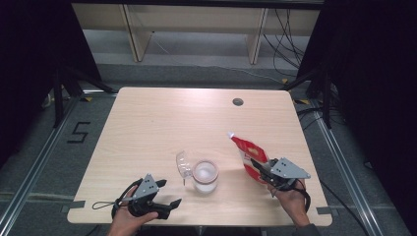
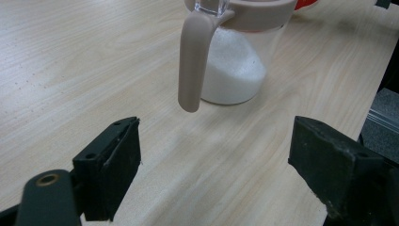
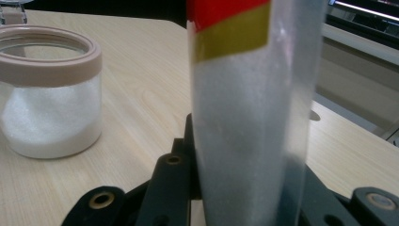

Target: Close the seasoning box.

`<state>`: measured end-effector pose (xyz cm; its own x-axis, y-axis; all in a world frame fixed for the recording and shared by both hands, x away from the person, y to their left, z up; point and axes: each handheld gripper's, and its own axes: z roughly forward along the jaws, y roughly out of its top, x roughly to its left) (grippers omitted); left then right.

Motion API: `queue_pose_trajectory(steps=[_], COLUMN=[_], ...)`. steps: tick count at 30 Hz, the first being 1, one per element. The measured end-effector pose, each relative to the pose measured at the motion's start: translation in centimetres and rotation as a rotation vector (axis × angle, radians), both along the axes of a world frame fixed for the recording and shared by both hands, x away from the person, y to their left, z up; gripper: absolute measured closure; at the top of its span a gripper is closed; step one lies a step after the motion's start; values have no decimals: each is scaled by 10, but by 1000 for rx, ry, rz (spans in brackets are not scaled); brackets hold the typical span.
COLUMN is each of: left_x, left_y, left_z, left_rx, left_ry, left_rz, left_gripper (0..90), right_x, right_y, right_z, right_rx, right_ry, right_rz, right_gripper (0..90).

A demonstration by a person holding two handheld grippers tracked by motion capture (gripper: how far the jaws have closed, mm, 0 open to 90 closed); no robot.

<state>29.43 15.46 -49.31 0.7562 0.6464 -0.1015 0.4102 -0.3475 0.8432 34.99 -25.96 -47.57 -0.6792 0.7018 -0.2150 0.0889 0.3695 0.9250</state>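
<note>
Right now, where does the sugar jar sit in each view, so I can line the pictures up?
High view: jar at centre bottom of the table, lid flipped open to its left.
Left gripper view: top centre, just beyond the open jaws, beige handle hanging down toward the camera.
Right gripper view: far left, beside the held pouch.
Shared landmark: the jar's beige rim.

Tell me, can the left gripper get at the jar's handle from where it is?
Probably yes: the left gripper is open, the jar handle hangs just ahead, and only bare table lies between.

Black grippers, grey 3-cornered plates, trailing cables.
</note>
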Motion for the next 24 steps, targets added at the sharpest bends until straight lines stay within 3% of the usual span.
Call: queue_pose_trajectory(steps=[7,11,17,18,19,24], left_x=[0,0,0,0,0,0], left_y=[-1,-1,-1,-1,0,-1], left_z=[0,0,0,0,0,0], left_rx=[-11,-11,-13,-5,0,-13], left_ry=[-1,-1,1,-3,-5,1], left_rz=[1,3,6,1,-3,6], left_gripper=[169,168,168,168,168,166], right_x=[-2,-2,-7,-6,-8,-11], right_y=[-10,-18,-24,-24,-26,-27], right_z=[-1,0,-2,-3,-2,-3], right_rx=[18,-2,14,17,10,50], right_ry=[-14,-19,6,-23,7,16], right_rz=[-33,-36,-60,-59,-53,-69], right_gripper=[768,767,761,758,753,714])
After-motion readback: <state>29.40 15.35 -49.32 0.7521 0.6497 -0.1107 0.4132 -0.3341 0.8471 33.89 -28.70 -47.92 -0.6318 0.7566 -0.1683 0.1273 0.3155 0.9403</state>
